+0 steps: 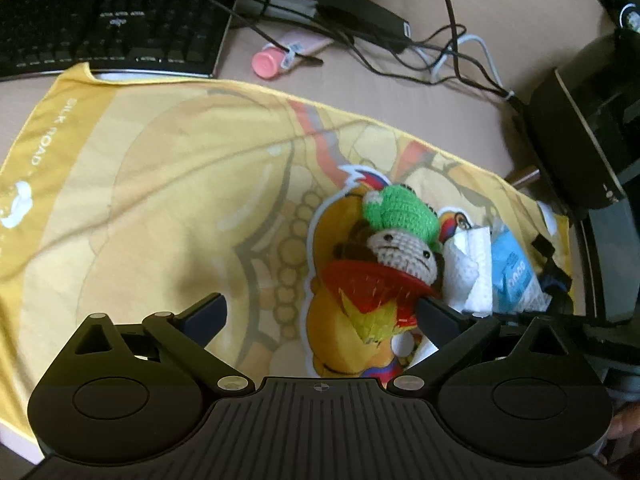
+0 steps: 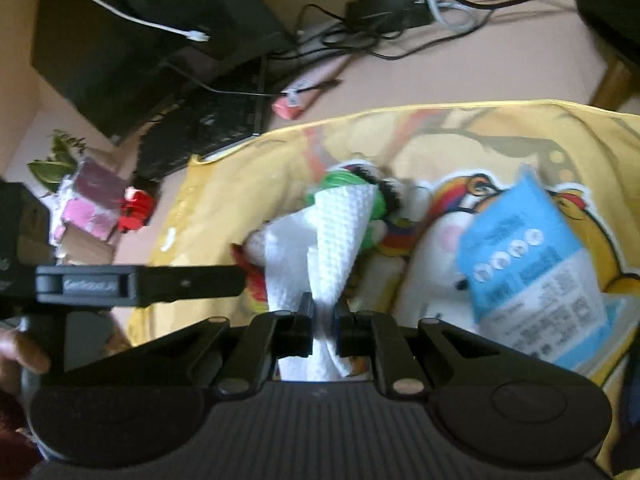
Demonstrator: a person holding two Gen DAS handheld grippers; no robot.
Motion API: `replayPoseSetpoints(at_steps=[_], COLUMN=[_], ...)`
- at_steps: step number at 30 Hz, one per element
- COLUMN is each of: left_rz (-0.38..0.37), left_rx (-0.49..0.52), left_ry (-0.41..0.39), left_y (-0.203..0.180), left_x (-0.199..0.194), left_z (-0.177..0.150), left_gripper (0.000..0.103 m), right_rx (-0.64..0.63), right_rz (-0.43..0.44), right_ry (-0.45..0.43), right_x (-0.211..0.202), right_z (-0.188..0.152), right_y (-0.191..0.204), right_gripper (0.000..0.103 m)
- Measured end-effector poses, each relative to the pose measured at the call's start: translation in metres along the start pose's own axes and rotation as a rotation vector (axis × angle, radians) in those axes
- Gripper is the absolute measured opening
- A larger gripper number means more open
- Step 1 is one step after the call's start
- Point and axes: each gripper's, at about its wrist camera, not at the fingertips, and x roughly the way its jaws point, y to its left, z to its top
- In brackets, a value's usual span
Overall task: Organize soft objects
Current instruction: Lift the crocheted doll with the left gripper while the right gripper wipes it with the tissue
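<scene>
Nearby, keyboard (image 1: 108, 20) and cables (image 1: 452, 48).

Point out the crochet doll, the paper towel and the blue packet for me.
crochet doll (image 1: 404, 250), left wrist view, on its beige face.
paper towel (image 2: 340, 232), right wrist view, on the raised fold above the fingers.
blue packet (image 2: 516, 236), right wrist view, on its blue upper half.

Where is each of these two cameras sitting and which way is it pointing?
Left wrist: on the left gripper, open, looking down at the crochet doll on the yellow cloth; its own fingers show.
Right wrist: on the right gripper, shut on the paper towel; a hand shows at left.
Shared: cloth, doll, paper towel, blue packet, keyboard.
</scene>
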Motion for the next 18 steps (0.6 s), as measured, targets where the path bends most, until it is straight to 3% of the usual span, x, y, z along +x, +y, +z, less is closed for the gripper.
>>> replayPoseSetpoints(at_steps=[5, 8, 11, 14, 18], left_rz=[0.002, -0.002, 0.026, 0.100, 0.218], left_rx=[0.087, 0.205, 0.415, 0.677, 0.911], left_ry=[-0.106, -0.203, -0.292, -0.344, -0.304], left_y=[-0.012, -0.028, -0.050, -0.076, -0.101], left_x=[-0.014, -0.028, -0.034, -0.031, -0.003], left_z=[-0.003, -0.009, -0.023, -0.043, -0.061], left_gripper=[0.103, 0.103, 0.103, 0.103, 0.103], right_rx=[-0.013, -0.021, -0.052, -0.054, -0.016], right_rz=[-0.052, -0.084, -0.147, -0.185, -0.179], right_ry=[0.005, 0.007, -0.029, -0.077, -0.120], right_x=[0.002, 0.003, -0.003, -0.015, -0.030], right_z=[-0.002, -0.004, -0.003, 0.002, 0.007], right_y=[-0.001, -0.001, 0.000, -0.005, -0.016], right_gripper=[0.013, 0.013, 0.012, 0.011, 0.011])
